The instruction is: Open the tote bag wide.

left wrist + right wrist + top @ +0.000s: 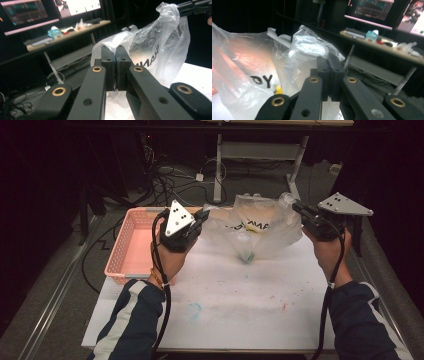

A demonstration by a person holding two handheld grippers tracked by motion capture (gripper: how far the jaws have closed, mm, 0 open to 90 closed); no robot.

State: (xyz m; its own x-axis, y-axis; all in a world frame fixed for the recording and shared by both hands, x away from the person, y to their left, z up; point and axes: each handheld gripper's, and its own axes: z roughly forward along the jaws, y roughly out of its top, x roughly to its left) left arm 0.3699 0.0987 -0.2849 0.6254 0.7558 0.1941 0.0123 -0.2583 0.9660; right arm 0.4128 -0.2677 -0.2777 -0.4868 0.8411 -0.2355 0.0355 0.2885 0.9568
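**Plastic bag held at both top corners above the table**

I have the left gripper (204, 213) with its jaws closed on one top corner of the clear plastic bag (255, 227); in the left gripper view the pads meet with thin film pinched between them (115, 65). I have the right gripper (296, 208) with its jaws likewise closed on the opposite top corner, and the right gripper view shows crumpled film bunched at the tips (329, 72).

The bag hangs between my two grippers over the far half of the white table (235, 295). Its bottom point reaches down to about the table surface; whether it touches I cannot tell. A pink basket (131, 245) sits at the table's left edge, just beside my left hand (170, 257). The near half of the table lies open apart from faint colour stains.

The bag's mouth edge, its long axis, runs left to right between the jaws, and the body narrows downward. Black lettering and a small yellow item (278, 89) show through the film.
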